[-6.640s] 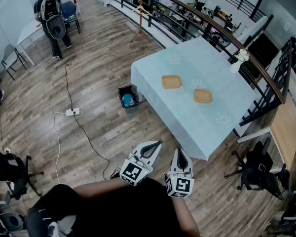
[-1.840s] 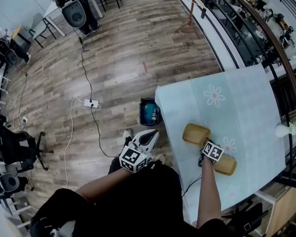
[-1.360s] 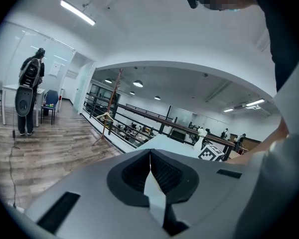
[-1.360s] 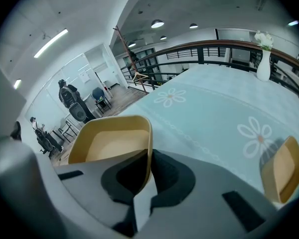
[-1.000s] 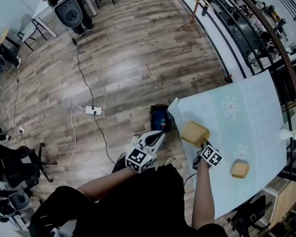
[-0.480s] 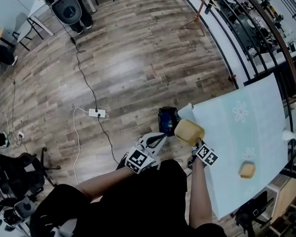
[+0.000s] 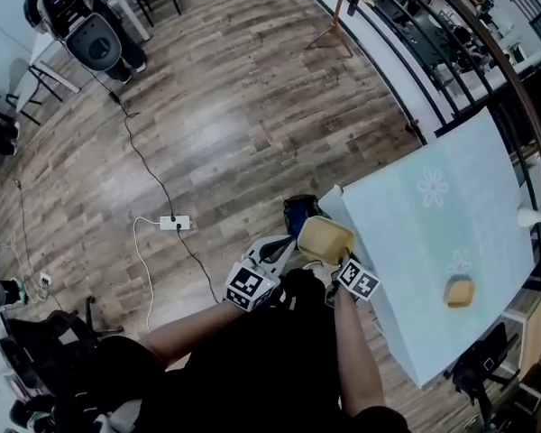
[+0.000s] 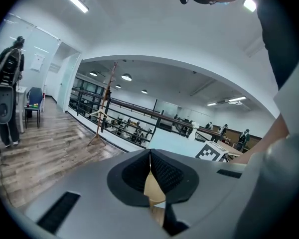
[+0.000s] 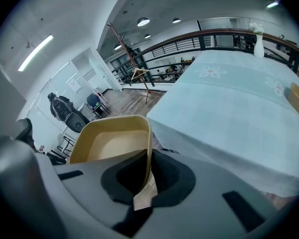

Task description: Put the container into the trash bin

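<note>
Right claw (image 7: 333, 262) is pinching the container (image 7: 325, 239) by its rim beside the trash bin (image 7: 297, 213); left claw (image 7: 285, 245) is hanging closed.

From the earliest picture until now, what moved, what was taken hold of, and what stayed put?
The right gripper took hold of one tan container by its rim, lifted it off the table and carried it over to the trash bin beside the table's corner. The other container stayed on the table; the left gripper stayed shut.
</note>
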Demonstrator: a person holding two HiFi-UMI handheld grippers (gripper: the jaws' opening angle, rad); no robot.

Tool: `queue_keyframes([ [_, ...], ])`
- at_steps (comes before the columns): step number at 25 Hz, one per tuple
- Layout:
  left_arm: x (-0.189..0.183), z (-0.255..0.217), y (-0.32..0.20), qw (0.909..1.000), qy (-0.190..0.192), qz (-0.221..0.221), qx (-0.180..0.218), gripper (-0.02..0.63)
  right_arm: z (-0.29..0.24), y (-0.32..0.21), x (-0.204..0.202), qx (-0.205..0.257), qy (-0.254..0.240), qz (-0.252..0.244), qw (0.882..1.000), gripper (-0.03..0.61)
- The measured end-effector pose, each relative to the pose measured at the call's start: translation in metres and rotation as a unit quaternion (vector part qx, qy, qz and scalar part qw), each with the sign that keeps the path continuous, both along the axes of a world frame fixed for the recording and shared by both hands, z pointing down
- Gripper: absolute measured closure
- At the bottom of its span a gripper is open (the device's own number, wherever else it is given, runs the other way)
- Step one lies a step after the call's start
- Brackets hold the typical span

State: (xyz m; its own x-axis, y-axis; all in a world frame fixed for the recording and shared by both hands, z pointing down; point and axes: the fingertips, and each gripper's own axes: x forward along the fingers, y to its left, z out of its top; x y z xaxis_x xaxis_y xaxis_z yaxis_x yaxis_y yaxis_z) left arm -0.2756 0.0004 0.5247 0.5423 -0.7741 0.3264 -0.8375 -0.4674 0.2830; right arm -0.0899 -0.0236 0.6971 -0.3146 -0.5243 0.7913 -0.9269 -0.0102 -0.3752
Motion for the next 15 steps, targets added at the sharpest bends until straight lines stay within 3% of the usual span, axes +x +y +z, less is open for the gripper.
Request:
queue_keyframes([
  [5, 0.016, 0.014, -0.012, 0.9995, 0.005, -0.010, -0.029, 0.600, 0.006, -0.002, 0.006, -0.003, -0.008, 0.001, 1.000, 0.540],
  [11, 0.039, 0.024, -0.030, 0.9984, -0.020, -0.010, -0.053, 0.600, 0.009, -0.026, 0.034, -0.006, -0.014, 0.009, 1.000, 0.540],
  [15, 0.044, 0.033, -0.039, 0.9965, -0.023, -0.044, -0.066, 0.600, 0.016, -0.037, 0.044, -0.016, -0.026, 0.020, 0.999, 0.540],
])
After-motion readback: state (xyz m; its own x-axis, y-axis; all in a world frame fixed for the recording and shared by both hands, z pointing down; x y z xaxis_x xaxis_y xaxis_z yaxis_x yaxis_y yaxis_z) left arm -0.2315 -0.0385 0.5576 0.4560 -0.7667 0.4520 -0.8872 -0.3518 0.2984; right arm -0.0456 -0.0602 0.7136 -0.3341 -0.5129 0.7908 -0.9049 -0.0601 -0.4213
